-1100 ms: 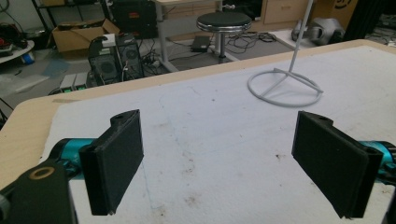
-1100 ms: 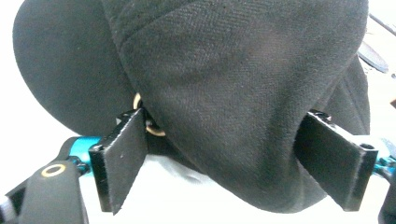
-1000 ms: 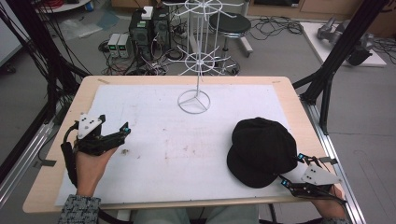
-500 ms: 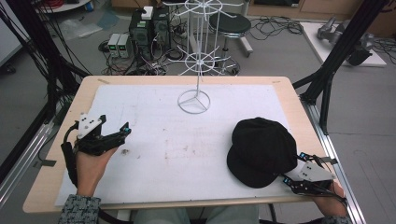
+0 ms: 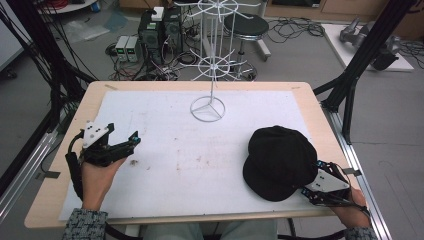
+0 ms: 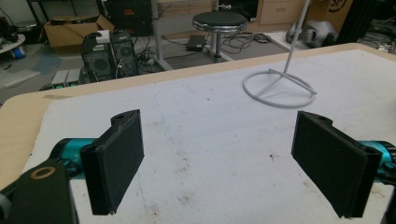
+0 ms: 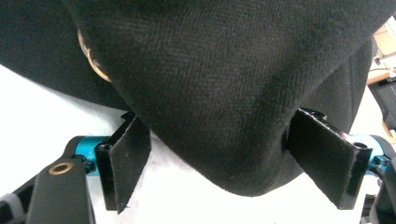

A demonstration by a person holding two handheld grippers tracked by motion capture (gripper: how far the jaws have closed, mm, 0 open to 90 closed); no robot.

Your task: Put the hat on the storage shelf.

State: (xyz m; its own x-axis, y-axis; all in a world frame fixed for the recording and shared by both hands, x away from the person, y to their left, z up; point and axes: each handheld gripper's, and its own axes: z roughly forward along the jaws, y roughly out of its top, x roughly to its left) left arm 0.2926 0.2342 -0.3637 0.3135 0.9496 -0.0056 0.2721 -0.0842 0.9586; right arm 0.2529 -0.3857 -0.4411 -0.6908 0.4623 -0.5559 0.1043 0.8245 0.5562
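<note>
Between the wide-spread jaws of the right gripper (image 5: pixel 320 177) sits the brim of a black fabric cap (image 5: pixel 280 161), which lies on the white mat (image 5: pixel 165 130) at the person's right front corner of the tabletop (image 5: pixel 65 145). Seen from the right gripper view, the cap's (image 7: pixel 224 84) rounded brim edge hangs down into the gap, with the left pad (image 7: pixel 126 158) just beside it and the right pad (image 7: pixel 327 154) close against its side; whether either pad actually presses the cloth I cannot tell. A small brass-coloured ring (image 7: pixel 91 58) shows on the cap just above the left pad. Those jaws have just been opening a little, with the brim between them.

Well apart, across the mat, the left gripper (image 5: pixel 132 142) rests in the person's left hand (image 5: pixel 97 177), its jaws spread wide with nothing between them, over a stained patch of mat. Ahead of it and off to its right stands a white wire display rack (image 5: pixel 210 65) on a ring-shaped base (image 6: pixel 279 86).
</note>
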